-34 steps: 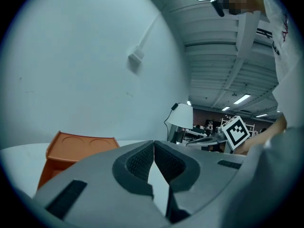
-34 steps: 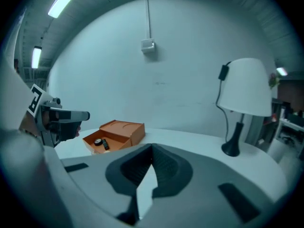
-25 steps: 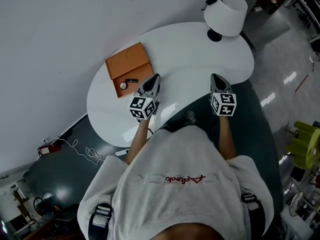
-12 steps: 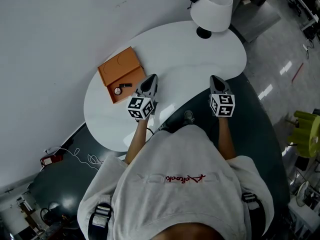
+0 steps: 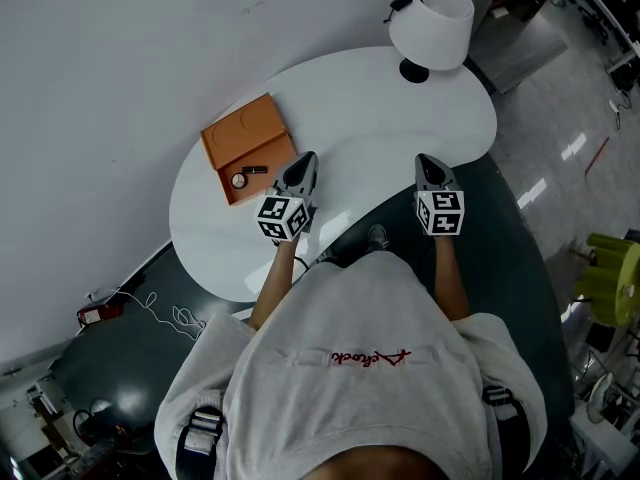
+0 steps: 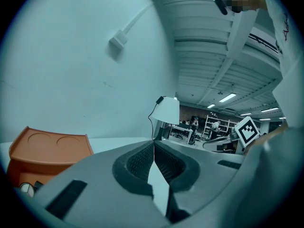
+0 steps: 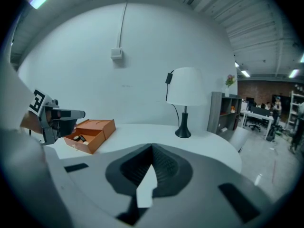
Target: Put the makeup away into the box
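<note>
Table: we work at a white kidney-shaped table [image 5: 385, 108], centre of the head view.
Task's thing: the open orange box with its flat lid folded back [image 5: 250, 146] lies on the table's left part, left of frame centre.
Makeup: a small round compact [image 5: 238, 180] and a dark lipstick tube [image 5: 258, 170] lie inside the box's tray, side by side.
Left gripper [image 5: 304, 158]: jaws pressed together with nothing between them. Its tip is just beside the tray's lower right corner; whether it touches, we cannot tell.
Right gripper [image 5: 428, 160]: jaws closed, empty, over the table's near edge and well apart from the box.
In the way: in the head view the left gripper lies between the right gripper and the box. In the right gripper view it covers the tray's left end.
Lamp: a white-shaded lamp on a black base [image 5: 430, 23] stands at the table's far right end, upper right of the frame, well apart from the box.
Wall: a plain pale wall with a small socket box and conduit [image 7: 116, 53] stands behind the table.
Floor, lower left: a red object with a white cable [image 5: 95, 313], too small for us to identify.
</note>
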`<state>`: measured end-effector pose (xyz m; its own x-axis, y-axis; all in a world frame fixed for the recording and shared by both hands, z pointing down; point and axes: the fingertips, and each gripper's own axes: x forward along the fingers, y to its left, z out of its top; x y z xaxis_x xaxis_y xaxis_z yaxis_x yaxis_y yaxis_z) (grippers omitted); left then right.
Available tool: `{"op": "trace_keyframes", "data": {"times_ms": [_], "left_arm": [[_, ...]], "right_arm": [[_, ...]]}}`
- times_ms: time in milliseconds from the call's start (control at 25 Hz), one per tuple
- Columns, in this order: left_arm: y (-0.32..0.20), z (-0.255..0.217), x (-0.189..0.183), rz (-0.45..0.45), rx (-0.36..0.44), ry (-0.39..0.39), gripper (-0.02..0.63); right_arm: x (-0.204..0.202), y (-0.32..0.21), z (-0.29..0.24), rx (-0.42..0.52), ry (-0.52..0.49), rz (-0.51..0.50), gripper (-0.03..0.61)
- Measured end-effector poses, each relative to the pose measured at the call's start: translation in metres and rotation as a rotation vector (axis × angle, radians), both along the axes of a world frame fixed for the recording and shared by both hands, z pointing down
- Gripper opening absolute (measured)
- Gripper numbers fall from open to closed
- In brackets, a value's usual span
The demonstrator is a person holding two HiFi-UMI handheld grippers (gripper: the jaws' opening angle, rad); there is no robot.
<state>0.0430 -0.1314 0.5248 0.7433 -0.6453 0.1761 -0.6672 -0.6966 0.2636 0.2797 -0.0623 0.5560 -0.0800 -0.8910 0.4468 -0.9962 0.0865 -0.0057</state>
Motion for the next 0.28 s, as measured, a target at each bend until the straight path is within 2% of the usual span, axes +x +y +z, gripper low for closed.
{"op": "trace_keyframes", "data": {"times_ms": [280], "left_arm": [[0.0028,0.0046,0.0025,0.003,-0.010,0.001,0.009]], "right_arm": [[-0.0031,0.0007,0.0059,-0.007,-0.009,-0.009,0.018]]}}
